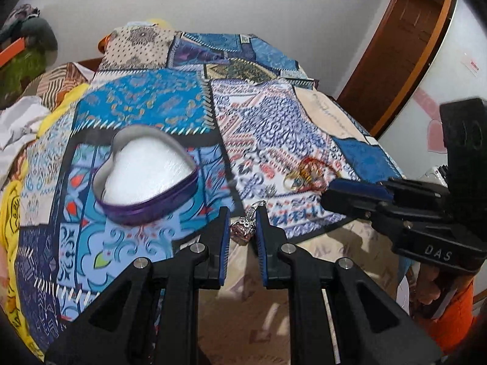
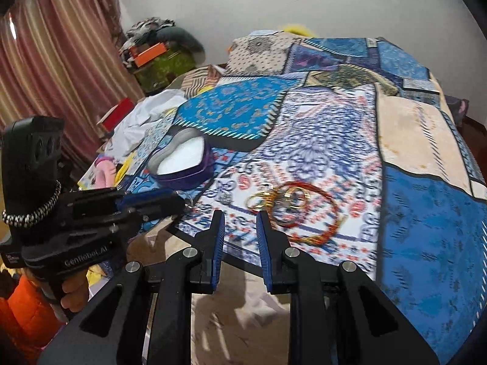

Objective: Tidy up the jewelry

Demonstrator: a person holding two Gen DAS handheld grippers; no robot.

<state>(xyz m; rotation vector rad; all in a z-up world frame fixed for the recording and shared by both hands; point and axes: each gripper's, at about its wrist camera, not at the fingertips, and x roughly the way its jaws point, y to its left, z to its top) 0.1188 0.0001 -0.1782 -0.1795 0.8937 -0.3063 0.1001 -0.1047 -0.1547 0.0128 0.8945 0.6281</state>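
My left gripper [image 1: 243,214] is shut on a small pink sparkly pendant [image 1: 243,229] whose silver chain [image 1: 254,208] sticks up between the pads. It hovers just right of an open heart-shaped purple box [image 1: 146,170] with a white lining. From the right wrist view the left gripper [image 2: 182,202] sits near the heart box [image 2: 182,155]. Red and gold bangles [image 2: 292,210] lie in a heap just beyond my right gripper [image 2: 240,217], whose jaws stand narrowly apart with nothing between them. In the left wrist view the bangles [image 1: 307,173] lie by the right gripper [image 1: 327,194].
Everything rests on a blue patchwork blanket [image 2: 426,213] over a bed. White and yellow cloths [image 1: 18,121] bunch at the left edge. A wooden door [image 1: 395,60] stands at the right and a curtain [image 2: 45,76] at the left. Orange sleeves [image 2: 24,310] show behind the grippers.
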